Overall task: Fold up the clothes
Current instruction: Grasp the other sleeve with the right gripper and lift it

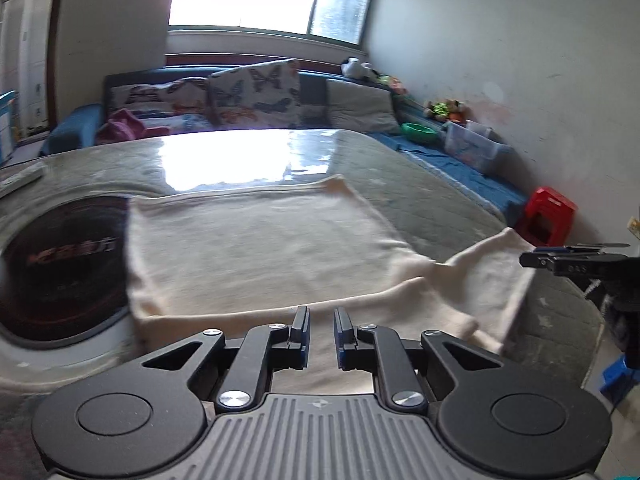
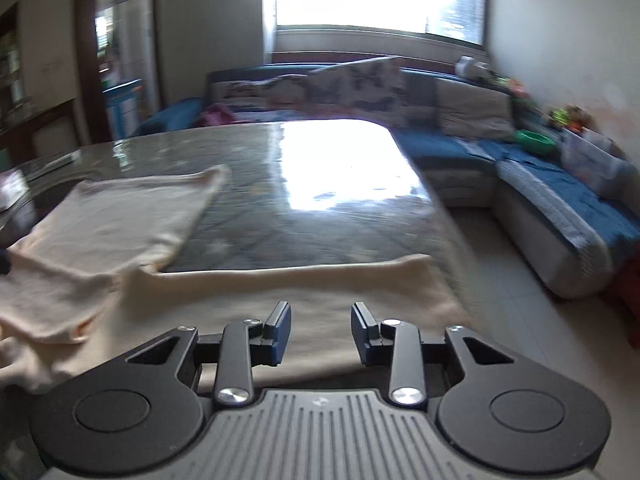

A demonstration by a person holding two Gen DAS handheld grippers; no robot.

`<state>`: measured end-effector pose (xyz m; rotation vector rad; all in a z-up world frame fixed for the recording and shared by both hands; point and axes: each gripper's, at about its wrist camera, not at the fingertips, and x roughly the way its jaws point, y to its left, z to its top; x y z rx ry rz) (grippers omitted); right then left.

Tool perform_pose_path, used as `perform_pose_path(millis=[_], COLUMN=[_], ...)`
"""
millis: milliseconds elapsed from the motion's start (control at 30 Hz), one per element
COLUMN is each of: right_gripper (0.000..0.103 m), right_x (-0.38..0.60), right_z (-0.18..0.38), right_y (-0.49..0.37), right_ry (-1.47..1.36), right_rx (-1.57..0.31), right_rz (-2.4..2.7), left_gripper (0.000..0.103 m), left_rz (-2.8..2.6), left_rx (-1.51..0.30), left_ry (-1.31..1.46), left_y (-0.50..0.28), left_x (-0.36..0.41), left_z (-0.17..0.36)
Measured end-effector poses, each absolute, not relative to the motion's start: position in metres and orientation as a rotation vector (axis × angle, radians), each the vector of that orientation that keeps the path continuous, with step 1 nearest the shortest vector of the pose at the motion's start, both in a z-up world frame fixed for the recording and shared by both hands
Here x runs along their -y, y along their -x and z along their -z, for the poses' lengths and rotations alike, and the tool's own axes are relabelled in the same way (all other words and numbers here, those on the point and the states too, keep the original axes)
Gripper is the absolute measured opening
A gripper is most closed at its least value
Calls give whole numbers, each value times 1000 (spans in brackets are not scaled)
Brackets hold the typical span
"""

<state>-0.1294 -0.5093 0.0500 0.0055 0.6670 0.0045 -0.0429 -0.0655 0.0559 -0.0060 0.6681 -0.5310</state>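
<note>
A cream garment [image 1: 260,248] lies spread flat on a glossy grey table [image 1: 420,184]. One sleeve [image 1: 492,276] reaches to the table's right edge. My left gripper [image 1: 322,322] is open and empty, hovering over the garment's near edge. My right gripper [image 2: 320,318] is open and empty above the sleeve [image 2: 320,280]. The garment's body [image 2: 120,216] lies to its left. The right gripper also shows in the left wrist view [image 1: 532,259] at the far right, beside the sleeve's end.
A round black cooktop [image 1: 60,264] is set into the table left of the garment. A blue sofa [image 1: 460,160] with cushions runs behind and right of the table. A red stool [image 1: 548,216] and a clear bin [image 1: 472,146] stand at the right.
</note>
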Motion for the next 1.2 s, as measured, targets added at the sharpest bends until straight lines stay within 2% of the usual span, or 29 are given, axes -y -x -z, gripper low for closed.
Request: perform_pose_path(millis=[433,567,600,733,900,1200], right_gripper=[41,13,12,8,8,8], right_x=[558,559,559,554,534,440], right_z=[-25,-24,-25,-45,-90,-156], right_y=[118,118,119,123,128,119], right_ry=[-113,-121,-122,-107,-63,70], right_rx=[-671,-658,-655,-602,-512,-418], right_rz=[155,152,149,130,22,-289], left_gripper=[17,17,17,25,26,38], left_rz=[638,648,651,666,670,562], left_rx=[-718,-732,-732,-721,-713,-648], left_ry=[-57,-73,-78,-93,-88,-11], left_y=[39,38,39,41,41,51], left_x=[124,130,131,135,134,72], left_z=[-39,-33,-32,-31,-33,-52])
